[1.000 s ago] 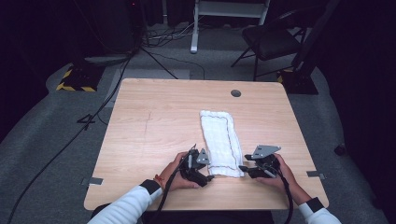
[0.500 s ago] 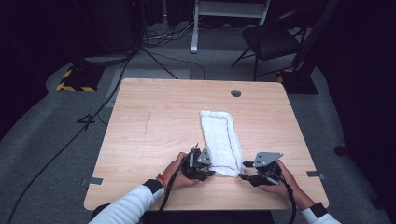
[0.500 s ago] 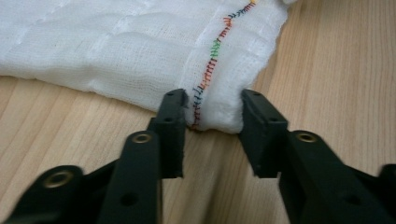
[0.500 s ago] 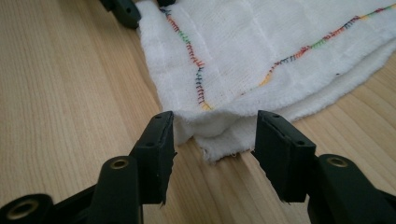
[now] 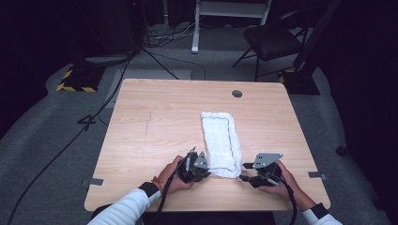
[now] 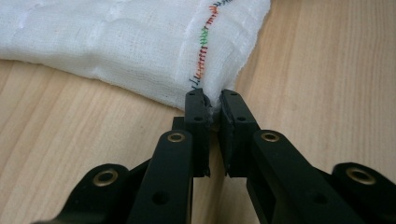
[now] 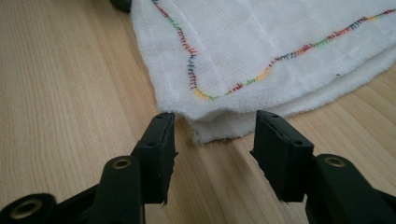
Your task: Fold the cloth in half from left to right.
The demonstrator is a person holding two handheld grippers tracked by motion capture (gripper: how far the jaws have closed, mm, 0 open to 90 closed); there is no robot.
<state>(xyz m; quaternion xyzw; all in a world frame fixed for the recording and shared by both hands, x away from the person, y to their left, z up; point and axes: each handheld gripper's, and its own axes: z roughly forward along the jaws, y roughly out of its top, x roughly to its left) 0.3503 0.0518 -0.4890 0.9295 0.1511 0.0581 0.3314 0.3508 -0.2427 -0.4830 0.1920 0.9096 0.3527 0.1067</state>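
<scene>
Closed further since the earlier frame, the jaws of the left gripper (image 6: pixel 212 108) now pinch the near left corner of the folded white cloth (image 5: pixel 219 143), which lies lengthwise on the wooden table (image 5: pixel 155 122). At the opposite near corner the right gripper (image 7: pixel 212 135) is held with its jaws spread and nothing between them, probably so both corners can be raised together.
</scene>
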